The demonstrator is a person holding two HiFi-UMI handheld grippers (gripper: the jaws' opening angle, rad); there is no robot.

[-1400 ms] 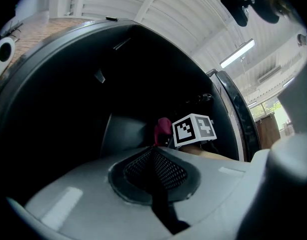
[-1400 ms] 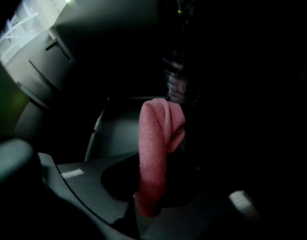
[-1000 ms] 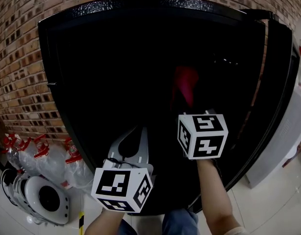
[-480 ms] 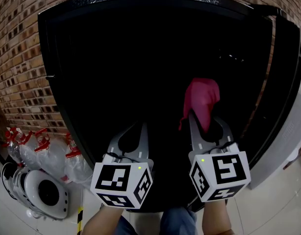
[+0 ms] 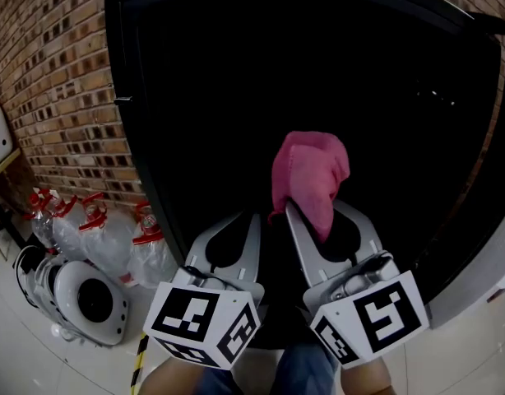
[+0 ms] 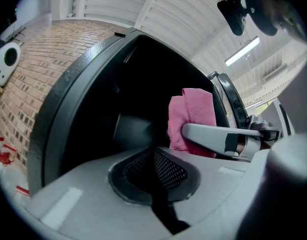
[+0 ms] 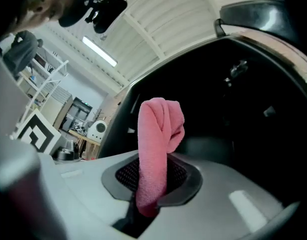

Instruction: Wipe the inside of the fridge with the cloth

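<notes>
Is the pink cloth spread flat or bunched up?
Bunched up: pinched in the jaws of the right gripper, the cloth rises as a folded lump, drooping over at its top.

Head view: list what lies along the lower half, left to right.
From the left: clear bottles with red caps → left claw, shut and empty → right claw, shut on the pink cloth.

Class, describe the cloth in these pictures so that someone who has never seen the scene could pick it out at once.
Find the big black fridge against the brick wall. Before its dark inside two grey grippers reach forward, and the cloth sticks up from the shut jaws of the right gripper. It is the only pink, soft thing there; the left gripper holds nothing.
</notes>
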